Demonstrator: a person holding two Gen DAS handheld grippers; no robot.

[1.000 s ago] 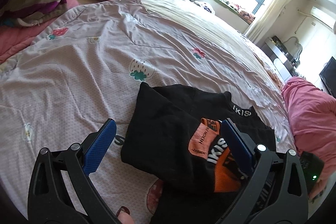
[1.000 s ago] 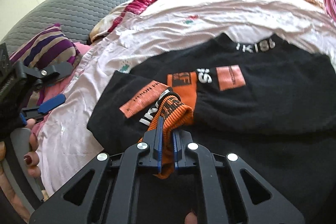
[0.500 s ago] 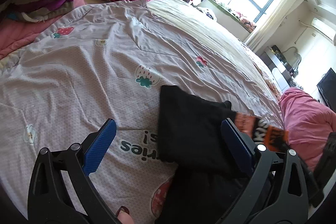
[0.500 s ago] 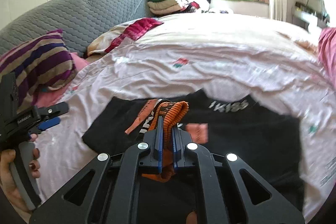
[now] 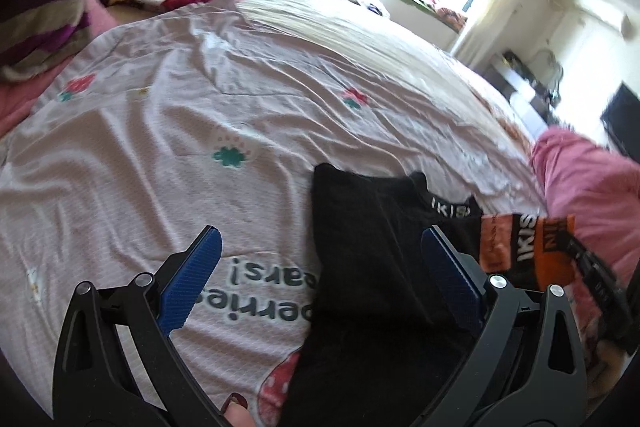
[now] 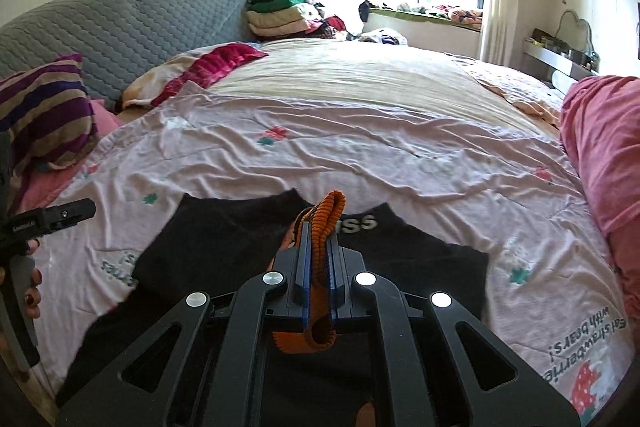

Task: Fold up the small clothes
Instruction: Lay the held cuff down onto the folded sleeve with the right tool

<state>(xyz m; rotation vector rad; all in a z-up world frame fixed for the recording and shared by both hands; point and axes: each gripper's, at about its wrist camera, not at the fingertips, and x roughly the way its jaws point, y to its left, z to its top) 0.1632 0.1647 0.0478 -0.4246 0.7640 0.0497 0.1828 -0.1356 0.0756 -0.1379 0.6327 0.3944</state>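
A small black sweater (image 6: 224, 239) with orange and white lettering lies on the pale pink quilt (image 6: 360, 147). My right gripper (image 6: 319, 227) is shut on its orange ribbed cuff (image 6: 330, 211), holding the sleeve lifted above the body. In the left wrist view the black sweater (image 5: 360, 247) lies partly folded, and the orange printed sleeve (image 5: 528, 247) stretches to the right toward the right gripper's black frame (image 5: 600, 287). My left gripper (image 5: 318, 239) hangs open over the sweater's left edge, with nothing between its blue pads (image 5: 192, 279).
A striped pillow (image 6: 44, 115) and a grey quilted headboard (image 6: 120, 23) are at the left. Folded clothes (image 6: 280, 11) are stacked at the far end of the bed. A pink blanket (image 6: 604, 147) lies at the right. A person's hand (image 6: 30, 291) holds the left gripper.
My right gripper has lifted the orange cuff up and carried the sleeve to the right, off the sweater's body. My left gripper has drifted a little sideways and stays open.
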